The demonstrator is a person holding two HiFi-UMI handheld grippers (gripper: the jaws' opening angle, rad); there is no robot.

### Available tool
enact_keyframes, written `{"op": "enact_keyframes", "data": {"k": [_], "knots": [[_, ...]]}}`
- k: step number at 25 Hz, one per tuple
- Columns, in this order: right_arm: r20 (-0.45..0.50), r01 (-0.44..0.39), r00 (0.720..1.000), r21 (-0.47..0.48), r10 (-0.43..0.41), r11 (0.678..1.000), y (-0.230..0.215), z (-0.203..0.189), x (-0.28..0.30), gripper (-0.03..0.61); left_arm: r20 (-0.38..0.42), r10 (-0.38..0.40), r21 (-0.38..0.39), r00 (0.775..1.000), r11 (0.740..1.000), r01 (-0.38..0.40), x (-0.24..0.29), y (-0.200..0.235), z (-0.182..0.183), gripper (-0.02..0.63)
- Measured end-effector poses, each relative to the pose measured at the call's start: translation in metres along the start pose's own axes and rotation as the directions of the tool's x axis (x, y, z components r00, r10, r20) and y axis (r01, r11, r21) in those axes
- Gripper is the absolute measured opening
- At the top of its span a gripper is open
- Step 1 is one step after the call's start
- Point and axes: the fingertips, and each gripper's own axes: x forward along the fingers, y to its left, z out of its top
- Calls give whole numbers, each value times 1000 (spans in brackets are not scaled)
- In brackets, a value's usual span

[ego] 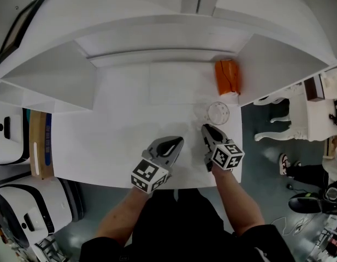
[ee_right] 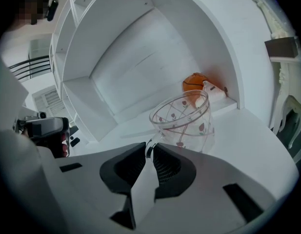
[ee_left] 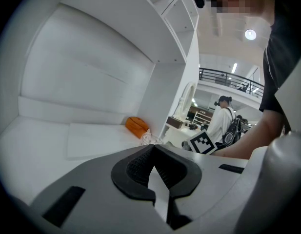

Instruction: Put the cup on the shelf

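Observation:
A clear glass cup (ego: pixel 218 113) printed with small red flowers stands upright on the white desk (ego: pixel 102 141), near its right edge. My right gripper (ego: pixel 206 129) reaches it from the near side. In the right gripper view the cup (ee_right: pixel 182 121) rises just beyond the gripper's (ee_right: pixel 149 149) tips, whose jaws stand almost together, pinching a thin clear part at the cup's near side. My left gripper (ego: pixel 176 141) lies to the left of it, jaws together and nothing between them (ee_left: pixel 153 147). The cup (ee_left: pixel 149 139) also shows small in the left gripper view.
An orange object (ego: pixel 227 76) lies at the back right of the white alcove (ego: pixel 157 86), behind the cup. White shelf walls curve round the back and sides. The desk's right edge drops to a floor with white furniture legs (ego: pixel 275 119). White machines (ego: pixel 10 135) stand at left.

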Motion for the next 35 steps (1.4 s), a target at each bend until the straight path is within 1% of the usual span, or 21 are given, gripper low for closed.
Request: {"op": "enact_keyframes", "data": {"k": [6,15,21,27,33,35], "knots": [[14,-75,997,-15,75,997,5,-5,-17,48,-6,-13,4,1000,1000,13,1,-5,-1,11],[28,-143,989,-124,148,982,19,6,-22,40,-14,-28,27,1000,999,28,3,-13,5,11],[75,-209,973,-113,218,971,24,18,-26,38,-27,-31,32,999,999,31,0,-16,3,11],[104,-258,957,-120,271,959,38,34,-28,37,-28,-32,40,999,999,34,-1,-13,8,11],[119,-306,937,-178,330,935,67,65,-43,37,5,-41,45,999,998,41,-5,-14,27,11],[120,-318,931,-202,346,926,80,77,-51,37,12,-29,46,1000,999,28,-9,-14,37,11]]}}
